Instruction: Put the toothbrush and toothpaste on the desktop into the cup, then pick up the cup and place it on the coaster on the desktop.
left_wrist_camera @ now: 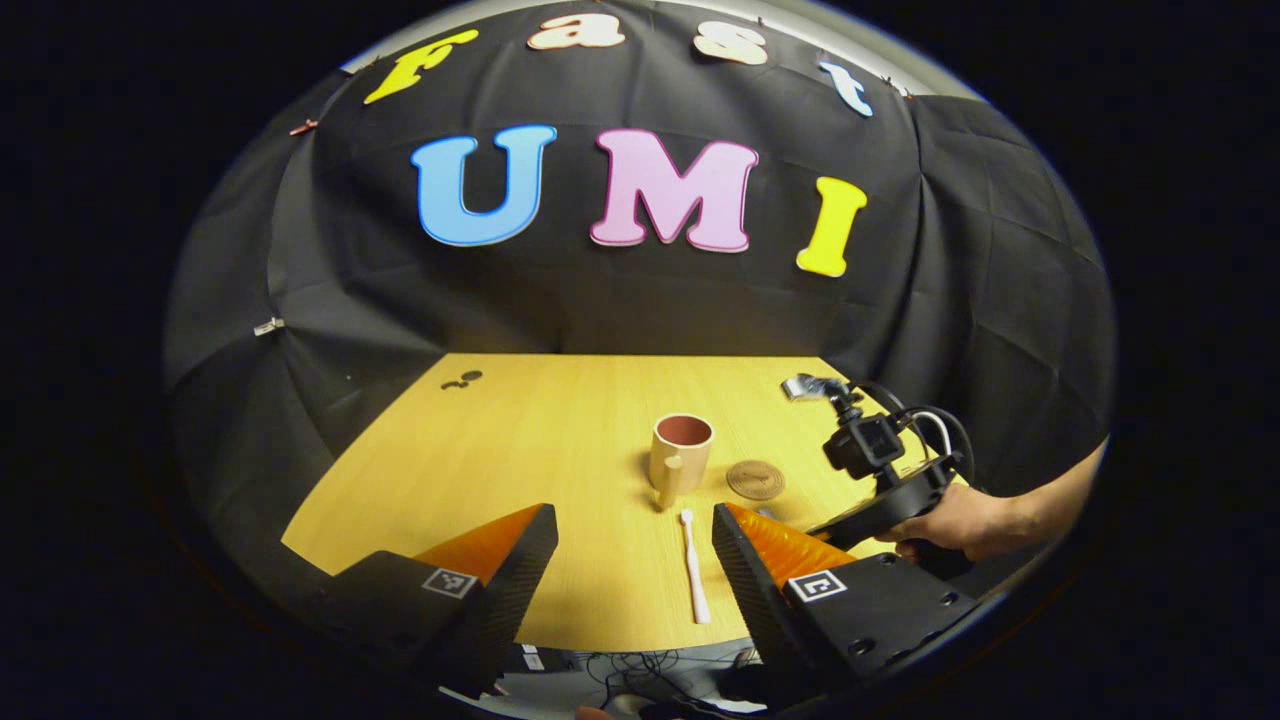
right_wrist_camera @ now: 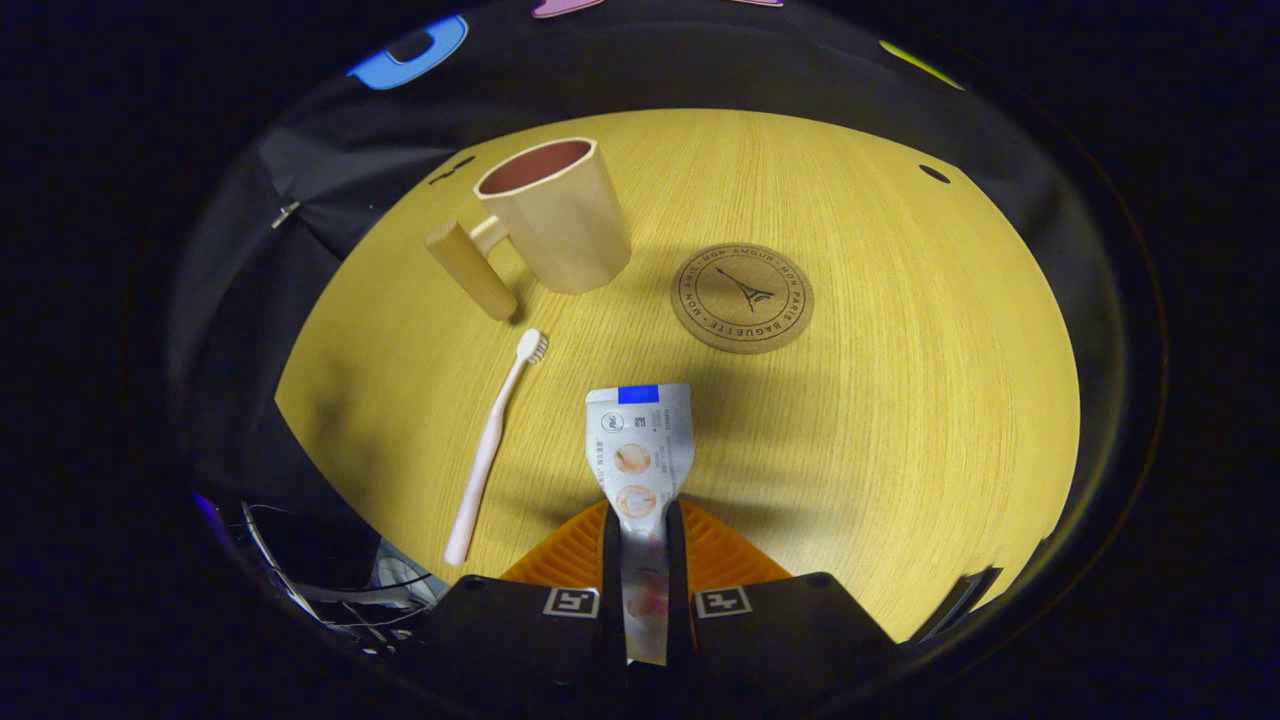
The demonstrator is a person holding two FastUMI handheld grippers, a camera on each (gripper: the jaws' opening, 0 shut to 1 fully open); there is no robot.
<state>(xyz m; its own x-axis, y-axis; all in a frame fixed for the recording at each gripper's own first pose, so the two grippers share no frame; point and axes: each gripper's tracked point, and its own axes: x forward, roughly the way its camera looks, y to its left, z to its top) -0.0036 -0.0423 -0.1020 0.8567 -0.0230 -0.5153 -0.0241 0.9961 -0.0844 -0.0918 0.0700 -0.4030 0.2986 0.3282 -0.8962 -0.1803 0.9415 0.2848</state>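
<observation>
A beige cup [left_wrist_camera: 680,450] [right_wrist_camera: 555,215] with a wooden handle stands upright on the yellow wooden desktop [left_wrist_camera: 520,450] [right_wrist_camera: 900,400]. A round cork coaster [left_wrist_camera: 755,479] [right_wrist_camera: 742,297] lies just right of it. A pale toothbrush [left_wrist_camera: 694,565] [right_wrist_camera: 492,445] lies flat in front of the cup. My right gripper [right_wrist_camera: 638,530] is shut on the white toothpaste tube [right_wrist_camera: 640,450], which sticks forward above the desktop. My left gripper [left_wrist_camera: 635,545] hangs open over the near edge, the toothbrush lying between its fingers' lines. The right gripper [left_wrist_camera: 870,450] and the hand holding it appear at the right.
The desktop's near edge [left_wrist_camera: 600,645] drops to cables and clutter on the floor. Black cloth walls close the back and sides. Small dark marks [left_wrist_camera: 462,379] [right_wrist_camera: 935,173] sit on the far desktop.
</observation>
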